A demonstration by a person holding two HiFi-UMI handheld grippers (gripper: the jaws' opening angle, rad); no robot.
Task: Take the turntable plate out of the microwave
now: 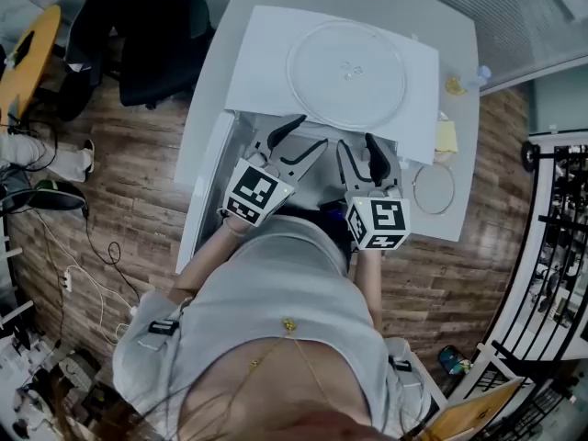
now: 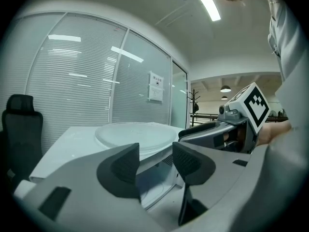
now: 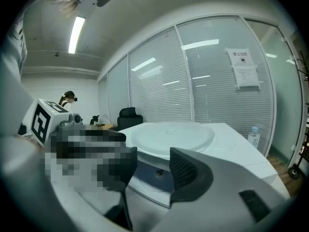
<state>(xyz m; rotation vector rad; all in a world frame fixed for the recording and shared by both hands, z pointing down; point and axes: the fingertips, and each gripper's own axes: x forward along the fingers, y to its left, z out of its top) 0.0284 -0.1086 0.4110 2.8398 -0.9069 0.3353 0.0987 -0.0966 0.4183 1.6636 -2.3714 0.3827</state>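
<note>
Your left gripper [image 1: 301, 141] and right gripper [image 1: 360, 154]: both partly open, empty | turntable plate [image 1: 347, 72]: flat on top of the microwave [image 1: 262, 62], it seems | lies straight ahead, above both; neither nearer.

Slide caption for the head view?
Turntable plate atop the microwave; left hand-held gripper and right hand-held gripper open, empty.

The turntable plate [image 1: 345, 73] is see-through and pale on the white microwave [image 1: 266, 62] at the top middle. The left gripper [image 1: 308, 136] and right gripper [image 1: 356, 147] are grey with black pads [image 2: 120, 170], each with a white cube [image 1: 257, 191] showing black square patterns. The floor [image 1: 138, 200] at the left is brown wood stripes, and the chair [image 1: 147, 44] in the upper left is black.
</note>
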